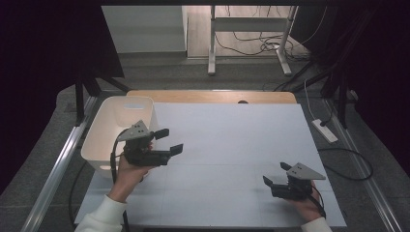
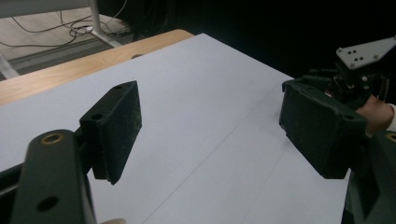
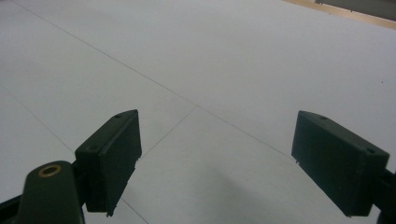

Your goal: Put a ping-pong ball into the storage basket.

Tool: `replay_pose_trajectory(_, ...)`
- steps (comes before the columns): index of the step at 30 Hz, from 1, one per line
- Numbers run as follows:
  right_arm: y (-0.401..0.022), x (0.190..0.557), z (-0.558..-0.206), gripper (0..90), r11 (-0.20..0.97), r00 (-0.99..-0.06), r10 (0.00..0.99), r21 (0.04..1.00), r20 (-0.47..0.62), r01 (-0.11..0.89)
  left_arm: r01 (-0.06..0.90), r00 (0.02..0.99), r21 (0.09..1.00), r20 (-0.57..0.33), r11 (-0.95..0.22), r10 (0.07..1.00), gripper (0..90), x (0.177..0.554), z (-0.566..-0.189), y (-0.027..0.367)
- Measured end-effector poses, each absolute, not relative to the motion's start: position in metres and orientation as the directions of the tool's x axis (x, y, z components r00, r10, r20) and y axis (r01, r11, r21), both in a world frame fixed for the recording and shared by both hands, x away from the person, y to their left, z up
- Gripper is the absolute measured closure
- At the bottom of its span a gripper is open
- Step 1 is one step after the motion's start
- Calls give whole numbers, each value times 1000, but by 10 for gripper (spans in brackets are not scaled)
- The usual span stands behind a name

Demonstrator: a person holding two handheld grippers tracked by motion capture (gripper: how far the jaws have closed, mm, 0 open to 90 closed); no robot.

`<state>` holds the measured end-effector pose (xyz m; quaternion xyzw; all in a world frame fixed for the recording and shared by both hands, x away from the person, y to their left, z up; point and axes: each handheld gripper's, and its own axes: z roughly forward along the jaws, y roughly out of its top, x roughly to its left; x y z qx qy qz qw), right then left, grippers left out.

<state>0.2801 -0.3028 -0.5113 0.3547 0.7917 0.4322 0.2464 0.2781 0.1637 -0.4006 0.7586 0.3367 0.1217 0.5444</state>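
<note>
My left gripper (image 1: 170,140) hovers over the left part of the white table sheet (image 1: 227,145), just right of a white bin, pointing toward the right. Its jaws stand open with nothing between them, as the left gripper view (image 2: 219,135) confirms. My right gripper (image 1: 275,173) rests low near the front right of the sheet, held by a hand, pointing left and away. Its jaws are open too, with only bare sheet between them in the right gripper view (image 3: 224,158). The right gripper (image 2: 348,77) and its hand also appear at the far right of the left gripper view.
An empty white plastic bin (image 1: 104,133) stands at the table's left edge. A strip of wooden tabletop (image 1: 212,96) shows beyond the sheet. On the floor are a power strip (image 1: 325,130) with cables to the right and a desk frame (image 1: 249,41) behind.
</note>
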Motion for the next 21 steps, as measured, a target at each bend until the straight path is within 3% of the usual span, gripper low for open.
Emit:
replay_pose_trajectory(12, -303, 279, -511, 160, 369, -627, 775, 861, -78, 349, 380, 776, 895, -172, -232, 607, 219, 261, -439, 146)
replay_pose_trajectory(21, -302, 277, -510, 159, 358, -635, 770, 865, -61, 352, 399, 765, 879, -162, -262, 624, 218, 249, -474, 154)
